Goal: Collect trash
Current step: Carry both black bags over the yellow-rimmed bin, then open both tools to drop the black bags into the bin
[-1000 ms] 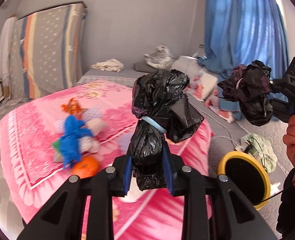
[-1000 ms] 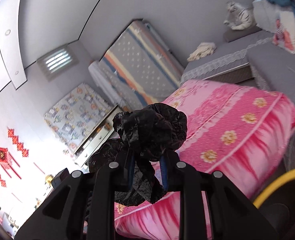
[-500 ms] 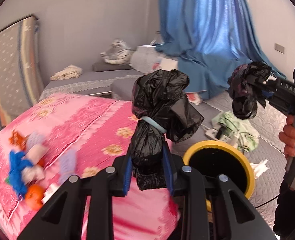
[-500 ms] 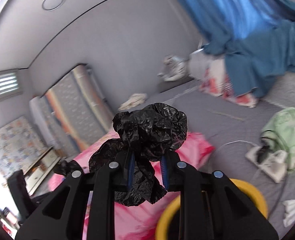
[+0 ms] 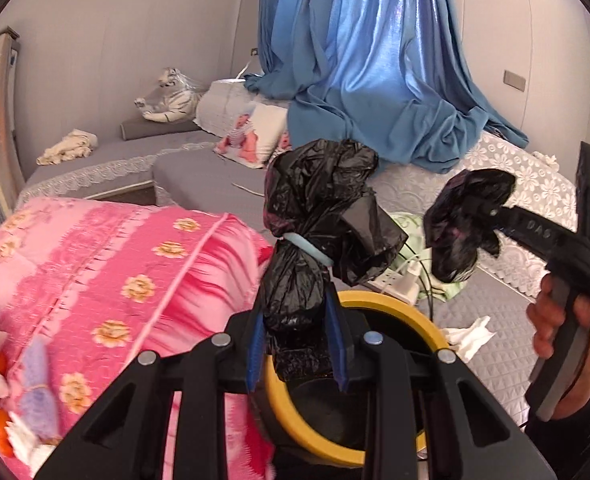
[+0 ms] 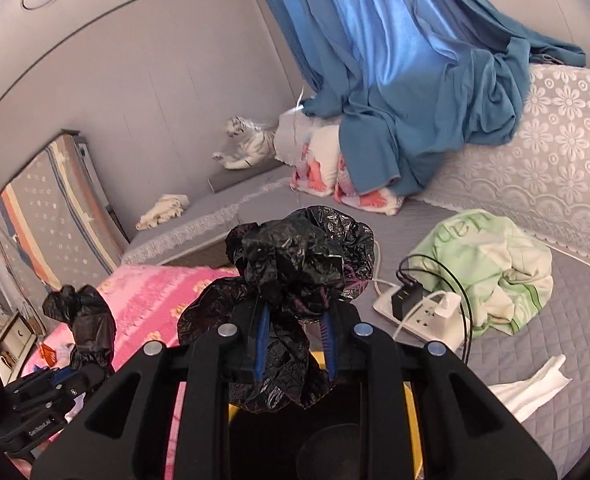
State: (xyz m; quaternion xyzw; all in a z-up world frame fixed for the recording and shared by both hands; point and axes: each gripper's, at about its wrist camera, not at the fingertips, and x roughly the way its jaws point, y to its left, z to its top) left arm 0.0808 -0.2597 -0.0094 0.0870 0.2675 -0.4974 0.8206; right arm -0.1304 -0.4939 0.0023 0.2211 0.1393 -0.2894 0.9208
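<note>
Beside the pink bed, above the yellow-rimmed bin, a banded black bag is clenched in the left gripper fingers and a crumpled black bag in the right gripper, neither yet dropped, with a tissue left on the floor.
</note>
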